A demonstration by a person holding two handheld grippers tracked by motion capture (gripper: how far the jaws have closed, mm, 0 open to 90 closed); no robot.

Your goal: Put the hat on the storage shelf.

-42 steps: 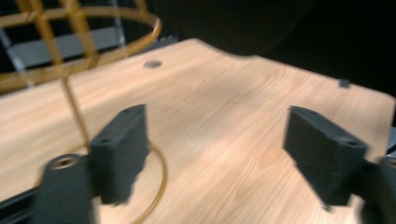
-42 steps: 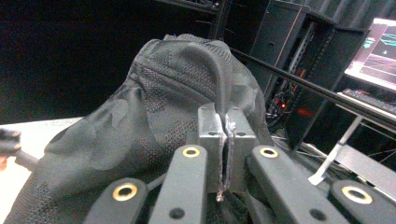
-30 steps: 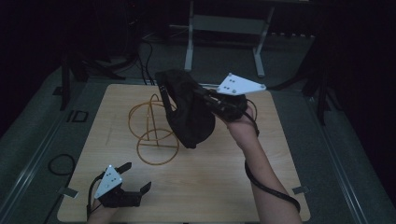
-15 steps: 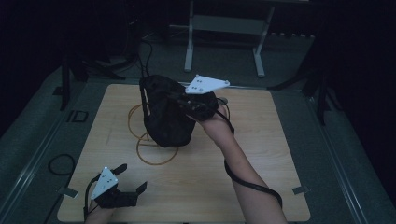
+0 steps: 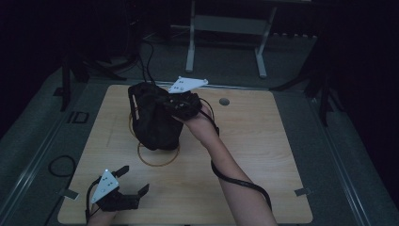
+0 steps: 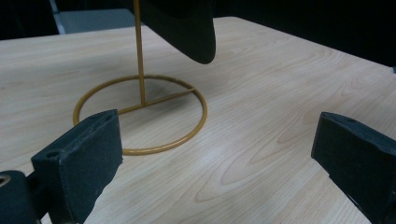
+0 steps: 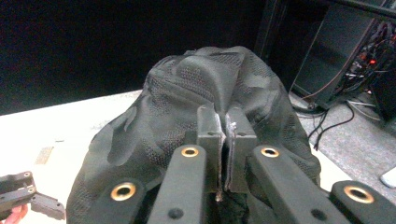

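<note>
While the right tongs (image 5: 175,104) are sitting at about 11 o'clock from bench centre in the high view, their jaws are pressing nearly shut on a fold of the black mesh bag (image 5: 153,120), fabric pinched thin between them in the right gripper view. The bag (image 7: 205,121) is bulging up ahead of those jaws there, mesh weave showing, its lower part cut off by the frame bottom. In the high view the bag is hanging over the yellow wire stand (image 5: 158,155), covering most of it; just the ring base is peeking out at 6 o'clock of the bag, lying flat on the wooden bench (image 5: 263,155). Whether the bag is resting on the stand's top or just being held against it, cannot tell.

The left tongs (image 5: 127,181) are sitting low at 7 o'clock on the bench, jaws spread wide, gripping nothing. In the left gripper view the two black pads (image 6: 79,158) are standing far apart with the stand's ring and upright rod (image 6: 140,112) between and beyond them. A dark edge of the bag (image 6: 187,28) is hanging at 12 o'clock, clear of the bench surface (image 6: 261,140), top cropped off.

Room beyond is very dark; a cable (image 5: 240,181) is trailing along the right forearm.
</note>
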